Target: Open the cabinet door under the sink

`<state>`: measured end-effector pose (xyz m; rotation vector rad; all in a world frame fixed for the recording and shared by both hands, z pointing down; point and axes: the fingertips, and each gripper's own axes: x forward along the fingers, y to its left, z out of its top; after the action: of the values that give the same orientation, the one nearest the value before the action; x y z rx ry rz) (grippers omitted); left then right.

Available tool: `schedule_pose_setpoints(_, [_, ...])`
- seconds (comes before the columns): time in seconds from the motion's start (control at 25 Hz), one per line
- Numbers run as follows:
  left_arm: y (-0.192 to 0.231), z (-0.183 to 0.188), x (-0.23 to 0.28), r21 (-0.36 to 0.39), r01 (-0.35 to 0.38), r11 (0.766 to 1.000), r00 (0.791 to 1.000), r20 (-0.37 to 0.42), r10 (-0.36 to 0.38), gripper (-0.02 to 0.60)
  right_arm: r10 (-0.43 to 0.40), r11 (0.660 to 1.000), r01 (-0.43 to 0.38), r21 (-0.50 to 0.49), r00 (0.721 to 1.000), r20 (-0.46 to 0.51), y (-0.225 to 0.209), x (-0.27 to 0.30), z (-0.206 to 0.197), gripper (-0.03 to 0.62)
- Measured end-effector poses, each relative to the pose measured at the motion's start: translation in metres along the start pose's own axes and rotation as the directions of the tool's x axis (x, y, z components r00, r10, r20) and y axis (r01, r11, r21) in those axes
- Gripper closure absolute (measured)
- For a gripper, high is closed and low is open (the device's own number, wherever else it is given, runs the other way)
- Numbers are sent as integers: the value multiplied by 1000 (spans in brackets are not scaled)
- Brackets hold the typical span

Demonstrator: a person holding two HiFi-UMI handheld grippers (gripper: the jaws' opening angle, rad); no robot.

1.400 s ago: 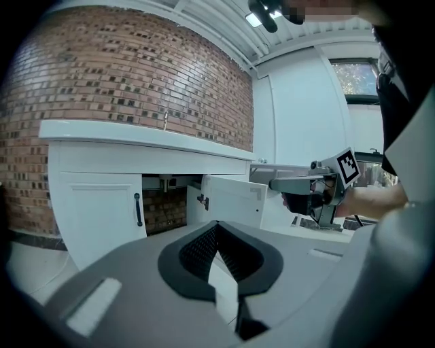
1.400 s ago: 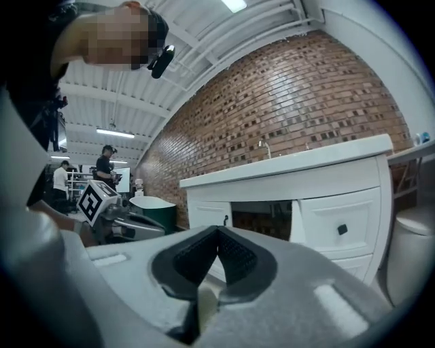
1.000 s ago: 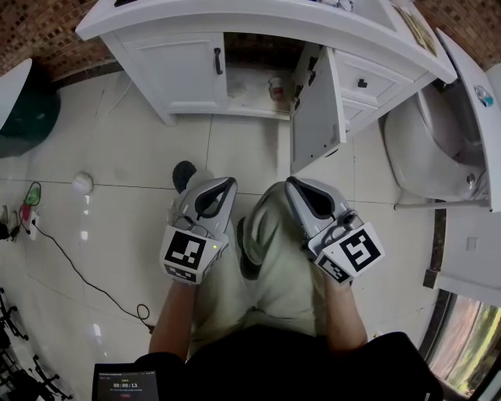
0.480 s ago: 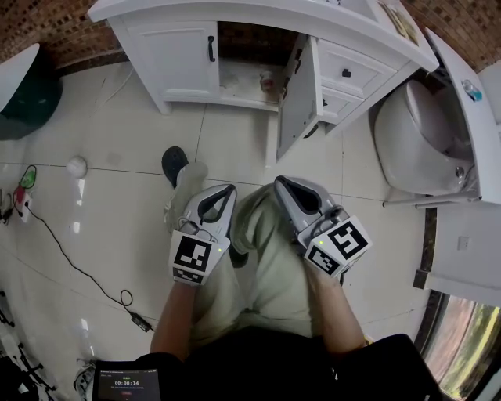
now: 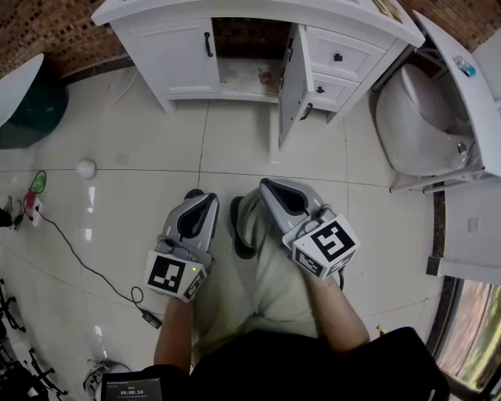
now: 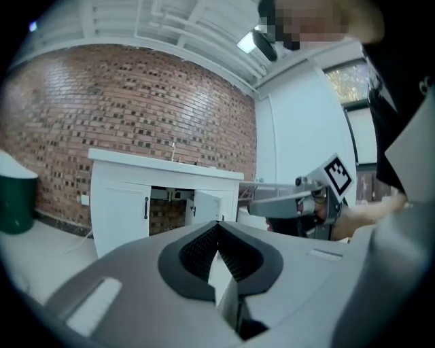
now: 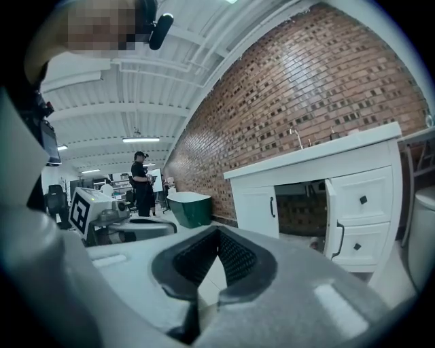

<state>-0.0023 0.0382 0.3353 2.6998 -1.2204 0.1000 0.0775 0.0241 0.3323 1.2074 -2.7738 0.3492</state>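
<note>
The white sink cabinet (image 5: 258, 9) stands at the top of the head view. Its left door (image 5: 184, 55) with a black handle is closed. Its right door (image 5: 293, 72) is swung wide open and shows a dark inside with a small bottle (image 5: 266, 76). My left gripper (image 5: 206, 197) and right gripper (image 5: 268, 186) hover over the floor well short of the cabinet, both shut and empty. The left gripper view shows its jaws (image 6: 217, 225) closed, with the cabinet (image 6: 122, 197) far ahead. The right gripper (image 7: 217, 231) points toward the open door (image 7: 332, 217).
A toilet (image 5: 423, 117) stands right of the cabinet, beside two drawers (image 5: 337, 56). A green tub (image 5: 23, 94) sits at the far left. On the tiles at left lie a black cable (image 5: 70, 251) and a small white ball (image 5: 84, 167). The person's legs and shoe (image 5: 239, 231) are below the grippers.
Both grippers have drawn back from the cabinet, and the left one has shifted to the left. The cabinet sits farther off in view. Its right door stays open.
</note>
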Motion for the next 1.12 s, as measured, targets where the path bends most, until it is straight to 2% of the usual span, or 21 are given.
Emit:
schedule_pose_setpoints(0.12, [10,-5,-23,-78,-14,997,999,31,17,565,20,1000,-20,-19,1000,-1,25,-4,-2,603])
schedule_pose_setpoints(0.36, [-7,-18,-66,-32,-39,999,999,22,39,565,19,995,-21,-94,999,-30,74,-11,-20,603])
schedule_pose_setpoints(0.48, [-13,-24,-85,-40,-45,998,999,20,45,565,13,995,-18,-96,999,-53,86,-18,-33,603])
schedule_pose_setpoints(0.76, [-29,-30,-115,-78,-32,996,998,60,36,565,17,999,-20,-44,998,-59,93,-38,-62,603])
schedule_pose_setpoints(1.12, [-59,-45,-96,-8,-27,1000,999,-22,27,565,15,999,-17,-32,997,-76,92,-53,-72,603])
